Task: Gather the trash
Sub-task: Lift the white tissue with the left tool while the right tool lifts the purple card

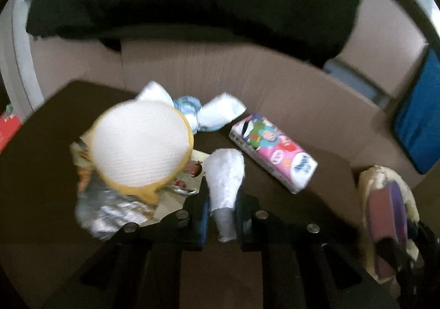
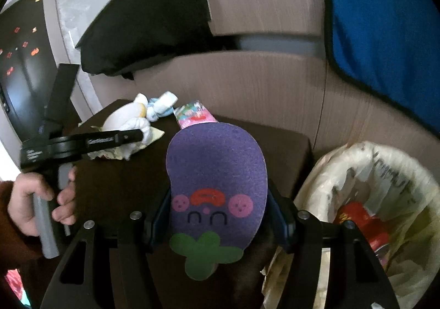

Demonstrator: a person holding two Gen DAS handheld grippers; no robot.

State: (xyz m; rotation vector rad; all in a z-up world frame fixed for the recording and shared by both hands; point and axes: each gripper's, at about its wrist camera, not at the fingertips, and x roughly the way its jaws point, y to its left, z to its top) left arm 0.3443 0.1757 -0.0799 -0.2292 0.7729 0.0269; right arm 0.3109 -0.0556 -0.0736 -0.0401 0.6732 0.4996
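My left gripper is shut on a white crumpled tissue above the dark brown table. Next to it lie a white and yellow round sponge on a silver snack wrapper, a white and blue crumpled tissue and a pink tissue pack. My right gripper is shut on a purple eggplant-shaped sponge and holds it over the table's right part. The left gripper with its tissue also shows in the right wrist view.
A trash bin lined with a pale bag stands right of the table, with red trash inside. A brown sofa with a black cushion and a blue cushion lies behind the table.
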